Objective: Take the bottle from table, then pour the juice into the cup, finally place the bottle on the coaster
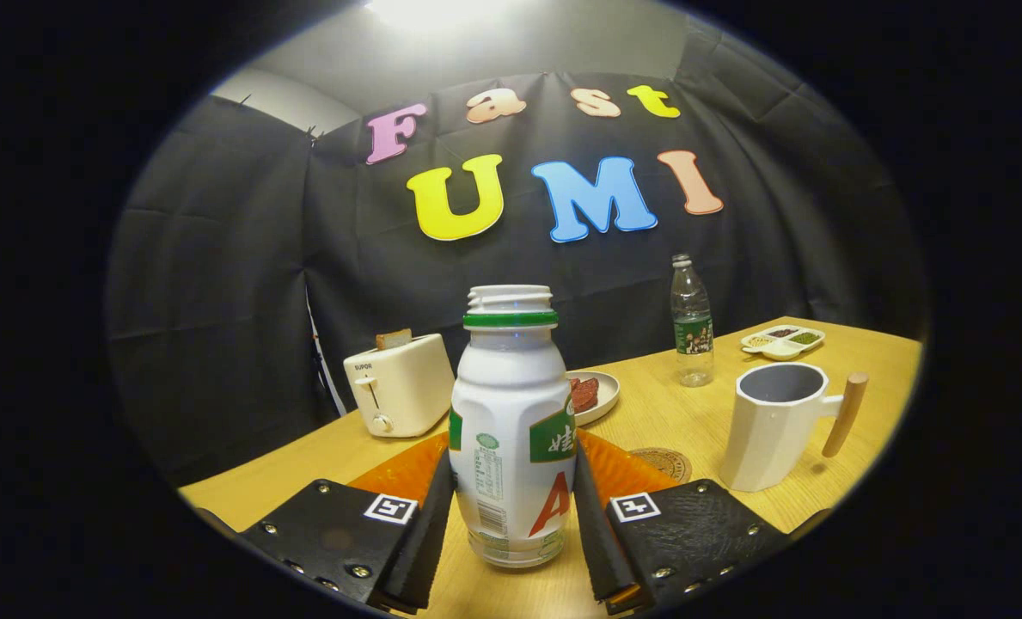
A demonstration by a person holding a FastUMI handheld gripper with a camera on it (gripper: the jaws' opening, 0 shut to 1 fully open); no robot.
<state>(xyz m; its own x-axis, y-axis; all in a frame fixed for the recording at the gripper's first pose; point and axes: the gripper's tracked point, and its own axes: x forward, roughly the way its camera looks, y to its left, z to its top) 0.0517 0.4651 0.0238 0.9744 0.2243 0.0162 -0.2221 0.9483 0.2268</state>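
A white juice bottle (pixel 511 413) with a green neck ring and no cap stands upright between my fingers. My gripper (pixel 513 468) is shut on it, with both pads pressed against its lower sides. I cannot tell whether its base touches the wooden table (pixel 700 413). A round brown coaster (pixel 663 462) lies just beyond the right finger. Further right stands a white faceted cup (pixel 773 430) with a grey inside and a wooden handle; it looks empty.
Beyond the left finger stands a white toaster (pixel 399 383) with a slice of bread in it. Behind the juice bottle lies a plate (pixel 601 397) with red food. A clear water bottle (pixel 691 322) and a divided white dish (pixel 783 340) stand near the back edge.
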